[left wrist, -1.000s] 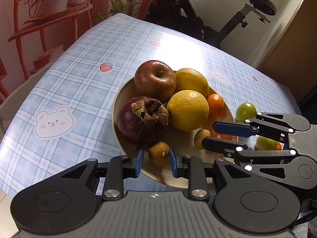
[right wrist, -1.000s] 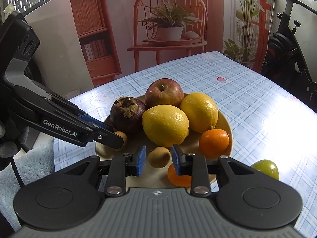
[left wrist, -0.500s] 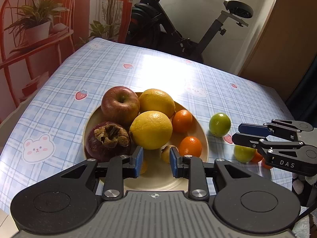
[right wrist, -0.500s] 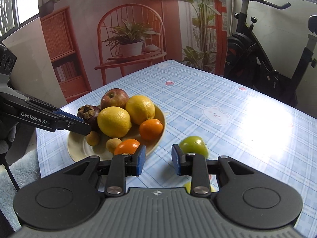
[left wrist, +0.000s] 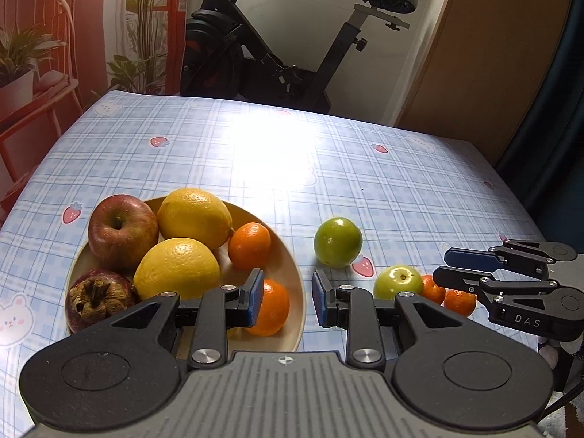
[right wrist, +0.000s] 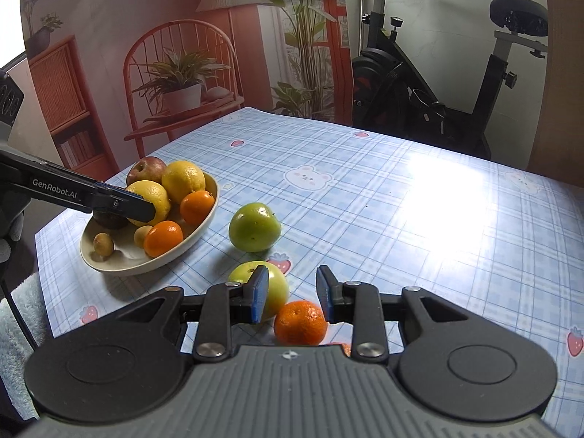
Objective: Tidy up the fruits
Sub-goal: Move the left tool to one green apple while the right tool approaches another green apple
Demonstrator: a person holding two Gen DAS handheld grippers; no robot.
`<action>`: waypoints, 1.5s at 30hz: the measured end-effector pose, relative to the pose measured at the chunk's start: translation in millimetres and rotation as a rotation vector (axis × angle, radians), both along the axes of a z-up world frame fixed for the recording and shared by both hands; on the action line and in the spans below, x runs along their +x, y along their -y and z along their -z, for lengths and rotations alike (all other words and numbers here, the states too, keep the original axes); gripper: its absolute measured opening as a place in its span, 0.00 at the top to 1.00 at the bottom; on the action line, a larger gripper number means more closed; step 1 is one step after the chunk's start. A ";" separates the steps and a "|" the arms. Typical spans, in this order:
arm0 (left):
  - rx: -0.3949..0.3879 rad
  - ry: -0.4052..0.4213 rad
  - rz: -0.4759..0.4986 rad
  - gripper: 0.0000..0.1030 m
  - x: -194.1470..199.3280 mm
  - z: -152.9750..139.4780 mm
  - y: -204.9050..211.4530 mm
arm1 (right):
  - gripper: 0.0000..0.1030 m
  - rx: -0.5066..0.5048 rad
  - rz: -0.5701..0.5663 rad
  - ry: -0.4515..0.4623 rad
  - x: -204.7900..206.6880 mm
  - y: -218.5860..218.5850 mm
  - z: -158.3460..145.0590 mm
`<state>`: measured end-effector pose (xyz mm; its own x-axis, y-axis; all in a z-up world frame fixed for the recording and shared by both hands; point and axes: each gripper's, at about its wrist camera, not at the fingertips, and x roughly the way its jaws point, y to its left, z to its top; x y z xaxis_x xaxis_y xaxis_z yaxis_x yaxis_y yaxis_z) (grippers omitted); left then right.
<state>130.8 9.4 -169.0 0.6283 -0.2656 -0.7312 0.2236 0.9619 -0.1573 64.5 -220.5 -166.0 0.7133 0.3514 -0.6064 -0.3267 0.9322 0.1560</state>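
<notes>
2 lemons (left wrist: 193,215) | 1 apple (left wrist: 122,230) | 2 green fruits (right wrist: 254,231) off plate (right wrist: 109,262)

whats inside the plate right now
The plate holds a red apple, two lemons, two tangerines, a mangosteen and two small brown fruits; the left gripper covers part.

A cream plate (left wrist: 292,281) holds a red apple (left wrist: 122,230), two lemons (left wrist: 195,217), two mandarins (left wrist: 250,244), a dark mangosteen (left wrist: 96,297) and two small brown fruits (right wrist: 103,244). Right of the plate, on the checked cloth, lie two green apples (left wrist: 337,242) and two more mandarins (left wrist: 460,301).
</notes>
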 end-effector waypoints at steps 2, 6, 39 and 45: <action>0.002 -0.002 0.015 0.70 4.7 0.9 7.8 | 0.69 0.007 0.008 -0.001 -3.0 1.4 0.5; -0.009 -0.015 0.032 0.70 12.0 2.9 14.8 | 0.69 0.012 0.006 -0.005 -6.1 4.7 2.2; -0.137 -0.157 0.141 0.64 39.3 8.6 52.5 | 0.53 -0.061 -0.127 0.000 11.0 -26.2 12.2; -0.139 -0.172 0.137 0.64 41.2 9.2 50.6 | 0.53 -0.064 -0.148 -0.009 13.6 -30.8 14.6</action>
<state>172.0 -41.1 -178.2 0.4490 -0.4454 -0.7746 0.3087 0.8908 -0.3333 78.2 -189.7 -180.6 0.6505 0.4133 -0.6372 -0.4604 0.8819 0.1020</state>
